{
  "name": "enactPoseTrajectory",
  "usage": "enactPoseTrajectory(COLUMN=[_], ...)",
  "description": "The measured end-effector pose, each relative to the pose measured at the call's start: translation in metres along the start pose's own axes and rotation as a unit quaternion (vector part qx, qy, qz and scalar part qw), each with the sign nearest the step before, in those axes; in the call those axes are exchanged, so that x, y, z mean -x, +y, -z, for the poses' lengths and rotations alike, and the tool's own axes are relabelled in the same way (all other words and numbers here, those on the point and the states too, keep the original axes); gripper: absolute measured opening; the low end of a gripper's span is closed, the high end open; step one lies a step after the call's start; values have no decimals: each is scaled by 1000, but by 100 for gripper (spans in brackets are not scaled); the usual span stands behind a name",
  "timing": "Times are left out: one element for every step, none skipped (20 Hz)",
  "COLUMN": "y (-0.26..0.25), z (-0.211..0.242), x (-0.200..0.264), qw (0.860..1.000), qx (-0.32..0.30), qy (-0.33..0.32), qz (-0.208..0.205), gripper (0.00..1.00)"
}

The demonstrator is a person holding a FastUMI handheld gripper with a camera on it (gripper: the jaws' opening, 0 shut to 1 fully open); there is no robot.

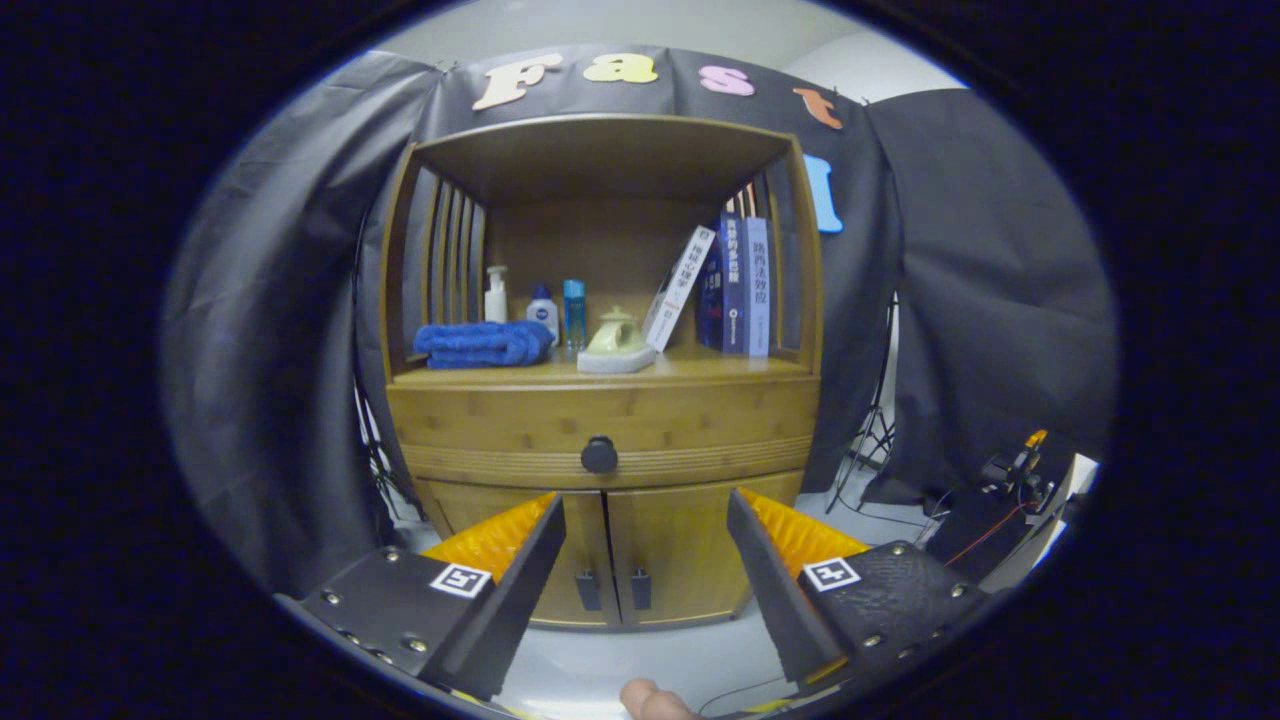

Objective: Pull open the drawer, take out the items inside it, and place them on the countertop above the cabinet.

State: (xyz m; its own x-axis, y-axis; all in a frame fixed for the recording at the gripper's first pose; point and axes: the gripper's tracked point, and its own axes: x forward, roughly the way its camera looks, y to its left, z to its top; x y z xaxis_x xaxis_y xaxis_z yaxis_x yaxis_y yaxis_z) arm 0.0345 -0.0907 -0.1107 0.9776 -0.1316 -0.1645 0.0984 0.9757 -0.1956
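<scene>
A wooden cabinet [500, 420] stands ahead of me. Its drawer [690, 425] is closed, with a round black knob [599, 455] at its middle. The countertop [700, 365] above the drawer forms an open shelf. My gripper [645, 505] is open, nothing between its fingers, some way short of the cabinet. The knob lies beyond the fingers, slightly above the gap and nearer the left one. What the drawer holds is hidden.
On the countertop lie a folded blue towel [483, 344], small bottles [541, 313], a pale green teapot on a tray [615, 343] and several books [735, 285]. Two lower doors [680, 550] with dark handles sit under the drawer. Stands and cables [1000, 500] are at the right. A fingertip [650, 700] shows below.
</scene>
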Motion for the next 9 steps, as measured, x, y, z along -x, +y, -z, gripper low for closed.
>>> enactPoseTrajectory(y=[6, 12, 18, 28, 34, 39, 43, 47, 50], z=[-13, -27, -41, -52, -63, -70, -77, -83, -89], x=[10, 19, 26, 30, 34, 39, 44, 49, 56], qw=[1000, 1000, 1000, 999, 999, 999, 999, 999, 999], qx=[-6, -8, -11, -8, -1, 5, 11, 13, 8], qy=[-5, -12, -21, -31, -33, -32, -33, -35, -40], qz=[-3, -3, -6, -19, -25, -25, -26, -27, -29], gripper=[98, 98, 98, 98, 98, 98, 98, 98, 98])
